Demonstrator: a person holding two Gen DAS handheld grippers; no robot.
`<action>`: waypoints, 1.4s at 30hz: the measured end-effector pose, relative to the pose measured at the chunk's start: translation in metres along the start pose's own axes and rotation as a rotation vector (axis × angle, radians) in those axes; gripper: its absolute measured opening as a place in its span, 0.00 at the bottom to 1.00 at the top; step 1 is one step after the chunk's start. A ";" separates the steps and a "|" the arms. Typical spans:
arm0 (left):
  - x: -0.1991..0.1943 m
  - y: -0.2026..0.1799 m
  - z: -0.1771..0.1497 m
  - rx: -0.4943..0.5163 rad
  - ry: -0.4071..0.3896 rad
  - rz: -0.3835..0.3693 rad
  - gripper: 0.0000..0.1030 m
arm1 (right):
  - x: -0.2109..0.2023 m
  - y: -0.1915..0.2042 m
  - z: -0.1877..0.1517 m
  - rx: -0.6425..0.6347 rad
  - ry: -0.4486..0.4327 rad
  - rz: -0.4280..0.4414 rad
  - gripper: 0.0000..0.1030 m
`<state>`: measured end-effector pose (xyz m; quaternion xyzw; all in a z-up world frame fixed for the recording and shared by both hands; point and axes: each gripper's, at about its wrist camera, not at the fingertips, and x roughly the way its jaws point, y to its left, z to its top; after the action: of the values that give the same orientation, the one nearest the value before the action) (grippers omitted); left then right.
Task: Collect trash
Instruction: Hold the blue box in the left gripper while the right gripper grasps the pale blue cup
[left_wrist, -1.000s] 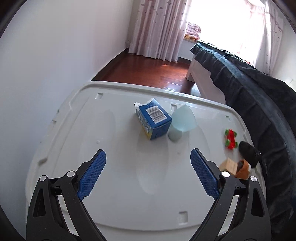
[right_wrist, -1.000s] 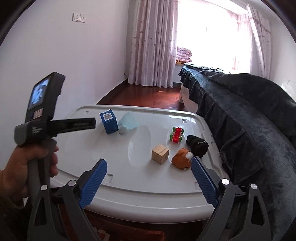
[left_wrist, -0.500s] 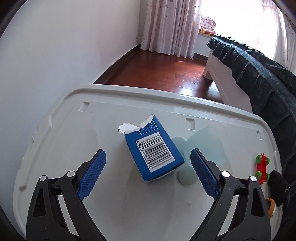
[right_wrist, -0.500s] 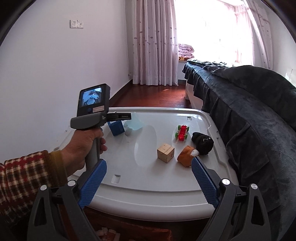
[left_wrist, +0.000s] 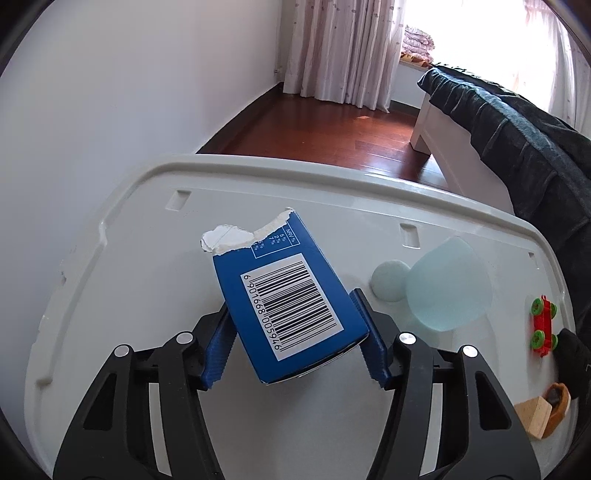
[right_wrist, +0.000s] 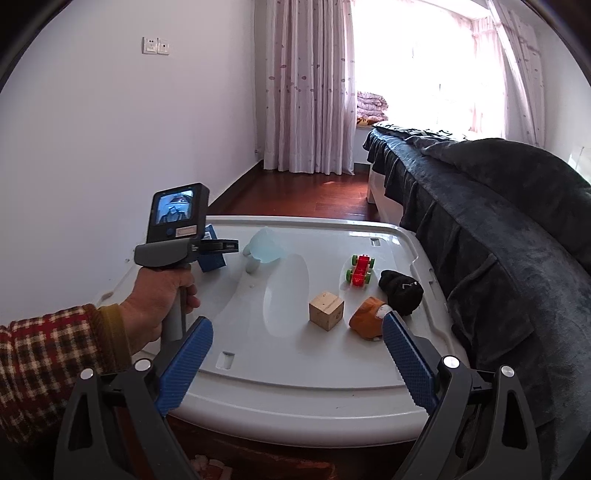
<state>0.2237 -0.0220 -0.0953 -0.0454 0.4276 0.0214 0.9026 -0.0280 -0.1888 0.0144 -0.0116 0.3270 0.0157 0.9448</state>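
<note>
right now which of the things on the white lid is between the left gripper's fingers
The torn blue carton, barcode side up, sits between the left gripper pads. The pale blue cup, toy car and wooden block lie off to its right, untouched.

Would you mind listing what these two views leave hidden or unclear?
- Blue carton: left wrist view hides its underside; in the right wrist view the left gripper covers most of it.
- Black toy: cut off by the left view's edge.
- Under the white lid: hidden by it.
</note>
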 end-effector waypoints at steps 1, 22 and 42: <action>-0.007 0.002 -0.003 0.010 -0.007 -0.002 0.56 | 0.003 0.001 0.003 -0.009 0.001 -0.006 0.89; -0.083 0.045 -0.057 0.042 -0.045 -0.073 0.56 | 0.276 0.052 0.092 -0.159 0.217 0.079 0.88; -0.089 0.043 -0.064 0.038 -0.058 -0.126 0.56 | 0.289 0.076 0.079 -0.253 0.280 0.118 0.42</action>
<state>0.1150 0.0142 -0.0699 -0.0546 0.3981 -0.0423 0.9147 0.2448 -0.1040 -0.1036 -0.1132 0.4507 0.1105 0.8785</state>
